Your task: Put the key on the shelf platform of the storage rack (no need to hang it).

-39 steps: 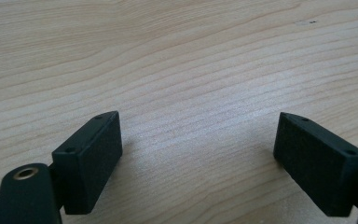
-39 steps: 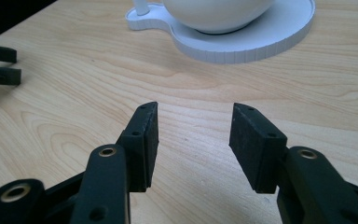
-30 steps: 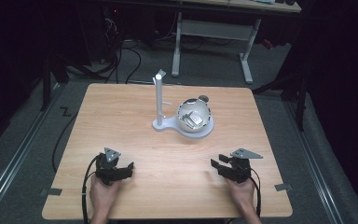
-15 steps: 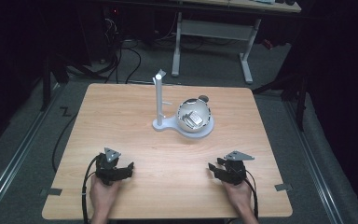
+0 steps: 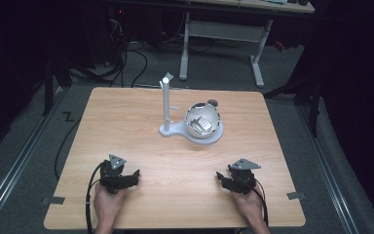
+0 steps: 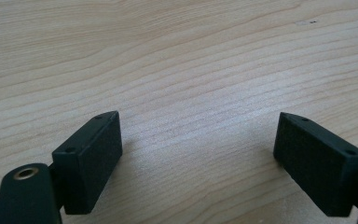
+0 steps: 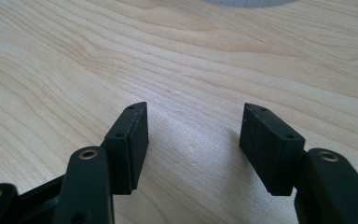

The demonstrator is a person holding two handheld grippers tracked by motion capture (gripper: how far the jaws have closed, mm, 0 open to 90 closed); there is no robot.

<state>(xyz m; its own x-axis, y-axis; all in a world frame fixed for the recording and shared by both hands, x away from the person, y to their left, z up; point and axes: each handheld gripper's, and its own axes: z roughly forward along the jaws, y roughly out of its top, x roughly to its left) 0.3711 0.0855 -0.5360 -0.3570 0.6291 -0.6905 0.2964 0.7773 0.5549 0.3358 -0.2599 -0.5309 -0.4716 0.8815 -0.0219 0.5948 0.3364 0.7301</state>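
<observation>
Since the earlier frames the right gripper point(image 5: 222, 177) has edged slightly toward the left of the frame, and its jaws have just been opening; the left gripper point(image 5: 131, 174) and the things farther up the worktop point(image 5: 126, 112) lie as they did. In the right gripper view the jaws stand moderately apart with nothing but bare wood between them. The left gripper view shows its jaws spread wider still, also holding nothing. Both grippers rest low in the high view, near the bottom edge of the worktop, one at lower left and one at lower right, each in a hand. The thing they face, a white stand point(image 5: 175, 130) with an upright post point(image 5: 166, 102) and a round silvery bowl point(image 5: 214, 117) seated on its base, sits at the centre of the frame, well apart from both. A small pale object point(image 5: 202, 124) lies inside the bowl; what it is cannot be told. By my reading the work has not yet begun: nothing is gripped or touched, the stand looks undisturbed, and the whole reach, grasp and handling is still to come.
</observation>
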